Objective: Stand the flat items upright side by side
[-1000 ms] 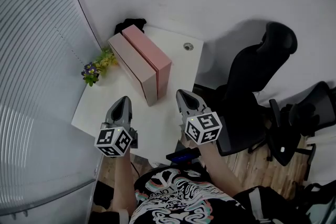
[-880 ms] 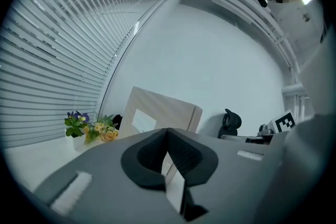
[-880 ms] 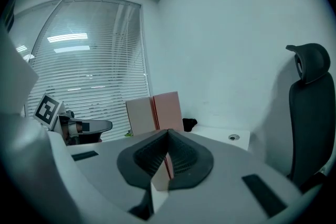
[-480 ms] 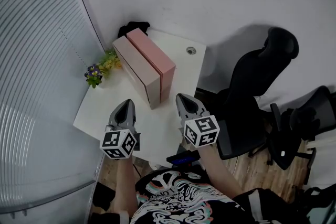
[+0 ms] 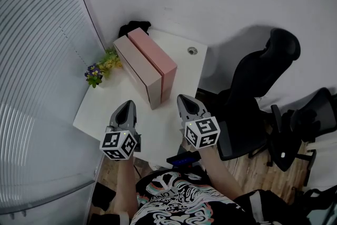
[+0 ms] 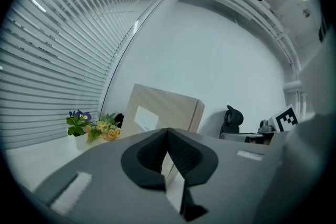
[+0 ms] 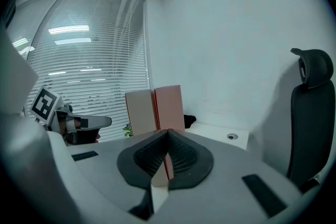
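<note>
**Entry: two flat boxes, hand-held grippers, tabletop**

- **Landmark.** We file every place against the flower pot (image 5: 100,67) at the window edge of the white tabletop (image 5: 108,109).
- **Beige box (image 5: 136,67).** It stands upright on a long edge, just beside the flower pot on the side away from the window. One broad face, which carries a pale rectangular label, turns toward the pot.
- **Pink box (image 5: 154,51).** It stands upright and touches the beige box face to face, on the side farther from the flower pot. It is much the same in size and shape, and its top edge is level with its neighbour's.
- **Long axis.** Both boxes run from the wall behind the flower pot out toward us, so their narrow ends face the hand-held grippers.
- **Left hand-held gripper (image 5: 125,109).** We hold it nearer to us than the flower pot. Its jaws are pressed together with nothing between them, and it points toward the beige box's labelled face and near corner.
- **Right hand-held gripper (image 5: 187,101).** We hold it well beyond the boxes from the flower pot. Its jaws likewise meet on nothing, and it looks at both narrow ends side by side.
- **Proximity.** The near ends of the boxes lie ahead of the two tips and between them. The left is nearer the beige box and the right nearer the pink; neither touches.
- **Assessment.** We judge the arrangement complete, with no box lying flat.
</note>
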Available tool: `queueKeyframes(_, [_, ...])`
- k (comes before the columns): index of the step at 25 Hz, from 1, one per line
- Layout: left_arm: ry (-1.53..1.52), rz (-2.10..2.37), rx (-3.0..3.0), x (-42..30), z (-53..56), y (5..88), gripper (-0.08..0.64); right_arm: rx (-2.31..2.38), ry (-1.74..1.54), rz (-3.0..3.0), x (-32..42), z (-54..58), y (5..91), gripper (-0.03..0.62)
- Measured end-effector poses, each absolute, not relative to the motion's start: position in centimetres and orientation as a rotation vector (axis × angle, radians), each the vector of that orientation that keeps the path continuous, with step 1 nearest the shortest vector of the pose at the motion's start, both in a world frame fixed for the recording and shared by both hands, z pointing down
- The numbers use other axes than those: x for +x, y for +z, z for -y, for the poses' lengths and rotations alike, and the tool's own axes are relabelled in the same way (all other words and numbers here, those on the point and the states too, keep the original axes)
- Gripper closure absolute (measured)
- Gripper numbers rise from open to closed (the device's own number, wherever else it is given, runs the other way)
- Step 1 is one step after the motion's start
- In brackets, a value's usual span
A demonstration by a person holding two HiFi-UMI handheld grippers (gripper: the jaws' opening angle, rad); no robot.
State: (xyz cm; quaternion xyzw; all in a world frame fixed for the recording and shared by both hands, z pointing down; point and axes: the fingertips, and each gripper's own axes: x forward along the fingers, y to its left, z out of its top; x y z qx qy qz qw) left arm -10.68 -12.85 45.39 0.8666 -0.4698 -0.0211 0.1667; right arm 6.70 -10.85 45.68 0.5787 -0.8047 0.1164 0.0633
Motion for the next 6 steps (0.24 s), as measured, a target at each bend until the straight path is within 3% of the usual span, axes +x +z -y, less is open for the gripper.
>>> queueKeyframes(6, [-0.057,1.325,2.459,-10.82,12.64,45.81,0.558,1.735,0.349,2.46,6.3,10.62,45.62,0.591])
